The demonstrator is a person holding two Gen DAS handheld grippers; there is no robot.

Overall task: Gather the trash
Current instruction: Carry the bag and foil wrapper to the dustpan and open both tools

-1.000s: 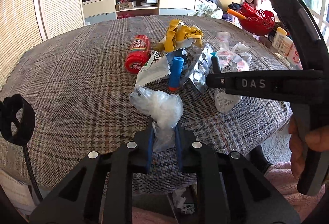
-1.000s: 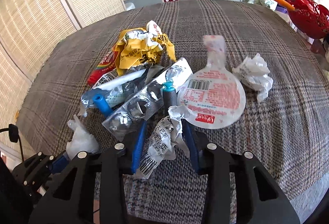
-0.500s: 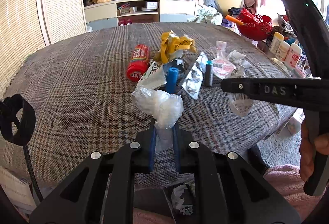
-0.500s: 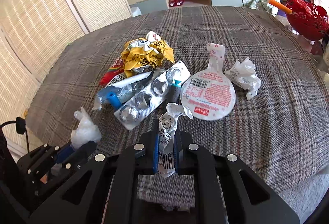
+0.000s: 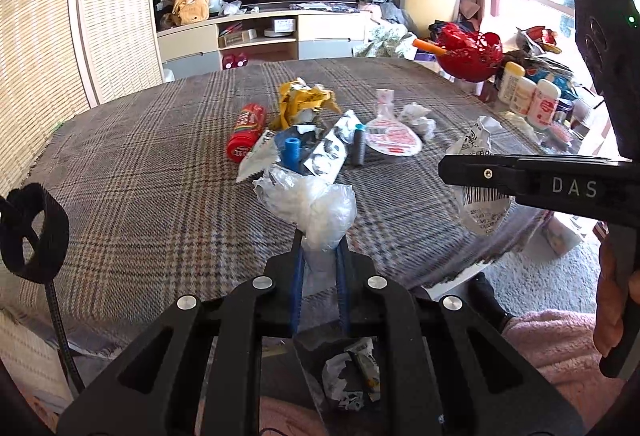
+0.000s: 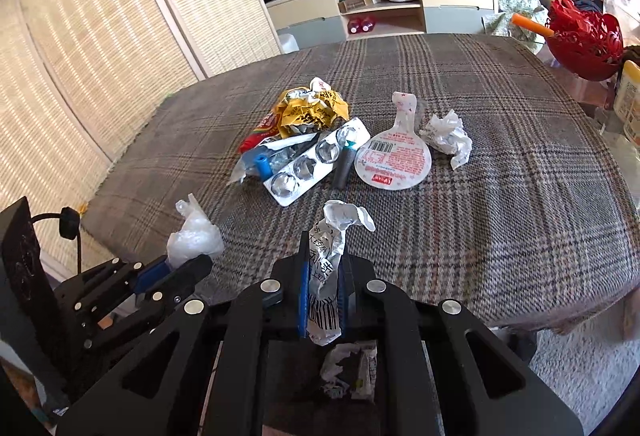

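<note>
**Plaid desk, both grippers loaded**

Plaid woven cloth covers the desk (image 6: pixel 500 196), and we log the litter on it near its middle: a crumpled yellow wrapper (image 6: pixel 310 112), a red tube (image 5: pixel 246 132) just beside it, a blue cap (image 6: pixel 262 163), a silver blister pack (image 6: pixel 316 164) lying partly over other foil, a dark grey tube (image 6: pixel 344 166) touching the blister pack's right edge, a round peel-off lid (image 6: pixel 394 160) with barcode and red print too small to read, and a crumpled white paper (image 6: pixel 446 136) just right of the lid. A red openwork basket (image 6: pixel 584 40) stands off the desk's far right corner.

Below both grippers we see a dark bin (image 6: pixel 296 368) with scraps inside.

Readable writing: "DAS" on the right hand-held gripper (image 6: pixel 322 268) body, in the left view.

Left hand-held gripper (image 5: pixel 320 256): fingers nearly closed, pinching a crumpled clear plastic bag (image 5: pixel 316 208), held off the desk's near edge.

Right hand-held gripper: fingers nearly closed, clamping a printed foil wrapper (image 6: pixel 328 264) with barcode, upright, over the bin.
</note>
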